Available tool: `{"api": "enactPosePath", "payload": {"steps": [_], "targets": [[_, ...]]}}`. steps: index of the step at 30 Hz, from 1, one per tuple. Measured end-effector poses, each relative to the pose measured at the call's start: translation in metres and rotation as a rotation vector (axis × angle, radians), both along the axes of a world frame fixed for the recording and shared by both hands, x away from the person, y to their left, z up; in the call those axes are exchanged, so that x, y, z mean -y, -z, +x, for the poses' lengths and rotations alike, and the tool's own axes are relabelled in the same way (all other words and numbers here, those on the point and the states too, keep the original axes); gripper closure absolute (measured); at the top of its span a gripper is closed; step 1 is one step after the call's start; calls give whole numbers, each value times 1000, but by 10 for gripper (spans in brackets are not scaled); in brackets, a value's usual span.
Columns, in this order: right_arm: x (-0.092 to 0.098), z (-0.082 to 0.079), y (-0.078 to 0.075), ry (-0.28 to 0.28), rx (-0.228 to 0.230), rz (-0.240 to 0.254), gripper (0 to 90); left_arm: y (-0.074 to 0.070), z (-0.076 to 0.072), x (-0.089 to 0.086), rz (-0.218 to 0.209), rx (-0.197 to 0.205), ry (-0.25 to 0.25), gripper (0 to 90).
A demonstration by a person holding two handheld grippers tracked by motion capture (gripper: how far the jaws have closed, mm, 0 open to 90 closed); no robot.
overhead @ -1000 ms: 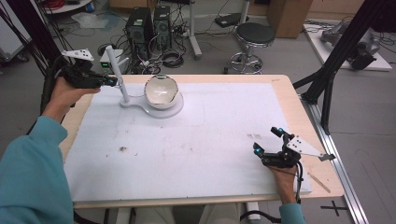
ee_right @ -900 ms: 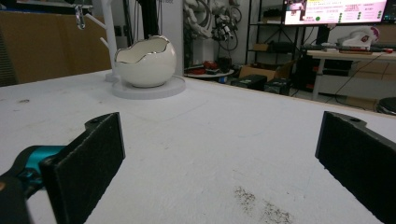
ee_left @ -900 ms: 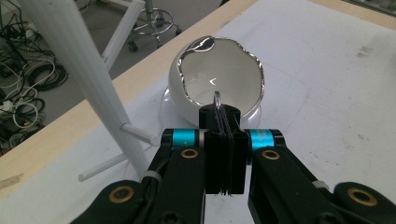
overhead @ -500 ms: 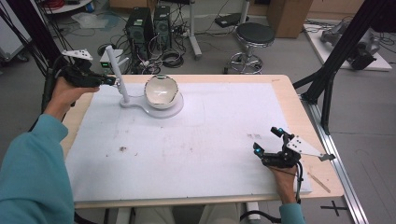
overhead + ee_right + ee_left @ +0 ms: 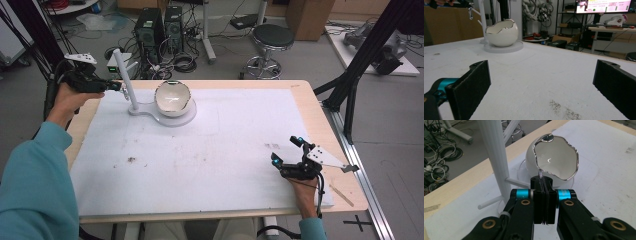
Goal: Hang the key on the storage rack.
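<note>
A white jewellery stand has a ribbed pole (image 5: 125, 75) with short pegs and an egg-shaped white bowl (image 5: 172, 97) with a silver rim on a round base. My left gripper (image 5: 119, 86) is beside the pole at the table's far left. In the left gripper view its jaws (image 5: 543, 180) are pressed together on a small thin silver piece (image 5: 540, 173) that sticks out towards the bowl (image 5: 556, 162), just right of the pole (image 5: 495, 157). The right gripper view shows that piece (image 5: 470, 13) dangling by a peg. My right gripper (image 5: 286, 149) rests open near the front right corner, with nothing between its pads (image 5: 541, 82).
A white mat (image 5: 215, 150) covers the wooden table (image 5: 300, 95), with a few dark specks (image 5: 131, 160) on it. Behind the table stand computer towers (image 5: 160, 25), cables and a stool (image 5: 270, 40). A black frame leg (image 5: 350, 85) rises at the right.
</note>
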State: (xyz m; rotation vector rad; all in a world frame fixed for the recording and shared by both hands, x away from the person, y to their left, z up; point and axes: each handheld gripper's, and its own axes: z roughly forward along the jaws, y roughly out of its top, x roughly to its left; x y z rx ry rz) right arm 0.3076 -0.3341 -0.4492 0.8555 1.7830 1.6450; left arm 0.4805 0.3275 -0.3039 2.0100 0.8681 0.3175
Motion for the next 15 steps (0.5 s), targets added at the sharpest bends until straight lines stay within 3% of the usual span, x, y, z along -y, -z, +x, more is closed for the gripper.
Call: {"api": "enactPosePath", "payload": {"steps": [15], "targets": [[0, 0, 0, 0, 2, -2, 6, 7, 6, -3, -1, -11, -11, 884]]}}
